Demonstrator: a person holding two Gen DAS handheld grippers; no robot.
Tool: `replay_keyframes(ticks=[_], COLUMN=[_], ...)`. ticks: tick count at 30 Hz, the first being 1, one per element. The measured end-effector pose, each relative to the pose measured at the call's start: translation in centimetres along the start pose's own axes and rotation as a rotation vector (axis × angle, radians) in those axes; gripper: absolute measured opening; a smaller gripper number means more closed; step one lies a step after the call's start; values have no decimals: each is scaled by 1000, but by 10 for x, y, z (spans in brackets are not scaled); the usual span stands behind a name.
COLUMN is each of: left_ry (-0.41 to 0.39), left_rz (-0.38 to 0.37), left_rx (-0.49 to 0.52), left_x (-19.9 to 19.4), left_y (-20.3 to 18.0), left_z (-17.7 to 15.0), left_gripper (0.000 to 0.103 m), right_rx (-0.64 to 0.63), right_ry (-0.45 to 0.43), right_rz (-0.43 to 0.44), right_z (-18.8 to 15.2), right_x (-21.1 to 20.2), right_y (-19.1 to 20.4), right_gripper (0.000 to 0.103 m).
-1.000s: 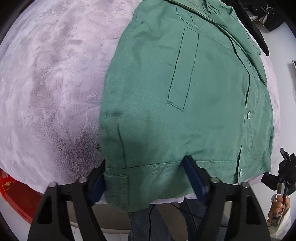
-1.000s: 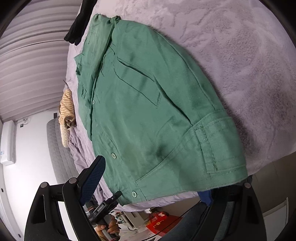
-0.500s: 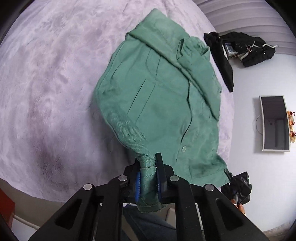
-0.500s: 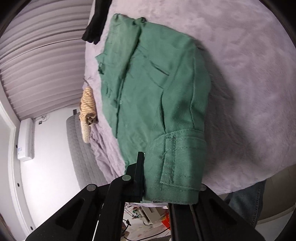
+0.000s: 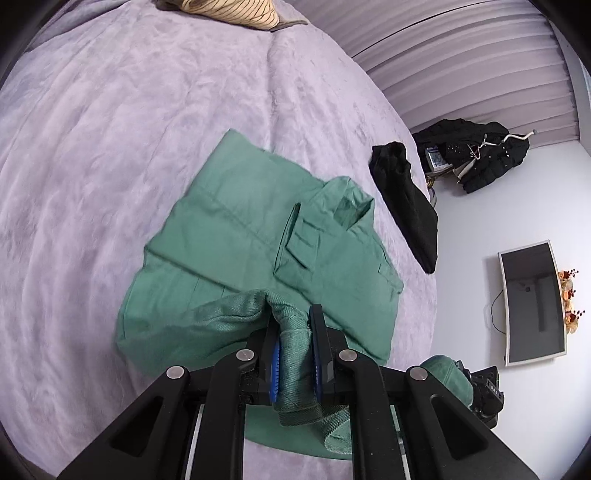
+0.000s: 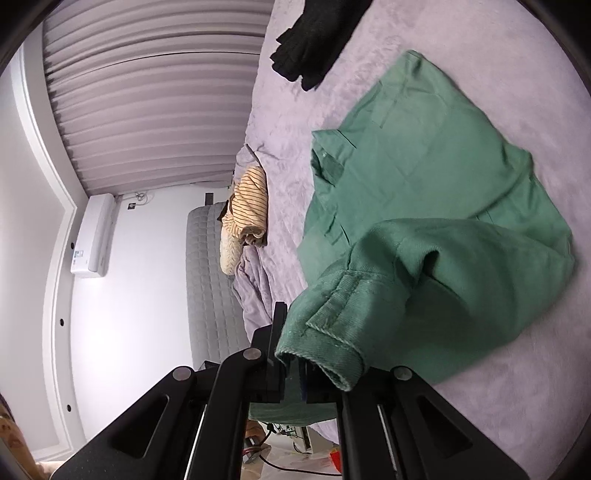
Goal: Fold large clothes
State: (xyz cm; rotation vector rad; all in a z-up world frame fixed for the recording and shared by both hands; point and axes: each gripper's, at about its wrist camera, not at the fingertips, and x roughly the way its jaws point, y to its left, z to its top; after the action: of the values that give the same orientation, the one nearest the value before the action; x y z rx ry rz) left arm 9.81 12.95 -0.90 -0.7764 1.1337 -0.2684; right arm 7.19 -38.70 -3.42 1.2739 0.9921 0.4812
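Through the left wrist camera, the left gripper (image 5: 295, 354) is clenched on a bunched corner of the green jacket (image 5: 255, 236), the thick hem cloth squeezed between its blue pads (image 5: 275, 356) and rising off the lilac bedspread (image 5: 92, 147). The rest of the jacket lies spread on the bed beyond, collar end furthest away, a chest pocket flap showing, with a black garment (image 5: 406, 199) just beside its far edge and a striped cloth (image 5: 236, 13) well apart at the head of the bed. At the lower right edge a green hump of the same hem hides most of the other tool. From the right wrist camera, the right gripper (image 6: 291, 369) is likewise clamped on the jacket (image 6: 436, 177), holding the opposite hem corner where a buttoned tab band sits; the cloth drapes over the jaws and curls forward in a soft roll above the body of the garment. The fabric looks like a sturdy twill: fairly heavy, limp rather than stiff, not slippery, and I judge that it will sag between the two held corners and keep a crease once laid down. The doubled hem band seems the right place to hold, since it is thick enough not to slide out. The danger, as I see it, is the lower layer dragging along if the lift is uneven.
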Motion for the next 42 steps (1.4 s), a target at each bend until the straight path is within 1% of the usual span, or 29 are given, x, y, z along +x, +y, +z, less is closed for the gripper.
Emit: replay_keyframes(ticks=[2,4,7,9,13,16,18,19,20,21,22,23,24,25,26,28,31,32,33,34,35,36,37,39,41,42], left_ry=[-20,-30,-16,-1,34,58,72,82,93,94,73,27,-15,-34,-32,-9,29,37,42,38,31,19,1,-29,-24,-18], left_rz=[7,18,46,82,149,204,254,275,296,321,353,392,416,420,422,447,493,501,506,506,509,508,507,529,561,595], left_rx=[-3,4,35,61,77,97,119,124,129,143,166,199,233,258,268,268,263,253,241,237,245,263,290,351,377,385], left_x=[12,24,51,72,112,133,141,144,145,144,140,133,126,122,121,127,147,154,159,162,163,163,162,163,174,183], left_y=[-2,-2,-4,-4,3,6,5,5,5,4,2,-1,-4,-5,-5,0,10,13,14,14,11,7,1,-10,-13,-10], left_z=[26,51,85,104,130,135,135,135,135,135,134,134,133,134,135,137,133,130,127,123,120,118,117,116,117,118], left_gripper=[15,15,15,15,15,15,15,19,24,45,75,86,96,96,96,96,96,96,95,87,84,83,83,83,83,83], right_rx=[-24,-36,-28,-26,-35,-32,-22,-26,-36,-45,-57,-79,-109,-145,-177,-232,-254,-255,-257,-274,-338,-421,-511,-625,-640,-611], right_ry=[-13,-40,-81,-102,-120,-139,-143,-142,-139,-134,-124,-115,-112,-113,-118,-114,-71,-44,-3,33,44,24,1,-46,-75,-73], right_rz=[-12,-43,-86,-116,-217,-264,-294,-330,-381,-422,-474,-522,-566,-612,-641,-692,-776,-811,-836,-866,-922,-952,-959,-958,-953,-943], right_z=[26,55,94,118,150,165,172,175,175,175,175,175,175,175,175,178,182,183,182,178,172,165,158,152,159,165], right_x=[12,24,39,49,76,90,95,97,97,97,96,95,93,92,90,92,105,114,124,132,140,142,143,137,128,125], right_y=[10,16,15,13,1,-10,-16,-17,-18,-19,-20,-21,-21,-21,-20,-19,-30,-36,-44,-48,-43,-32,-18,5,10,5], right_gripper=[5,5,5,5,5,5,5,6,9,10,11,25,36,62,71,71,71,67,58,9,4,4,4,4,4,4])
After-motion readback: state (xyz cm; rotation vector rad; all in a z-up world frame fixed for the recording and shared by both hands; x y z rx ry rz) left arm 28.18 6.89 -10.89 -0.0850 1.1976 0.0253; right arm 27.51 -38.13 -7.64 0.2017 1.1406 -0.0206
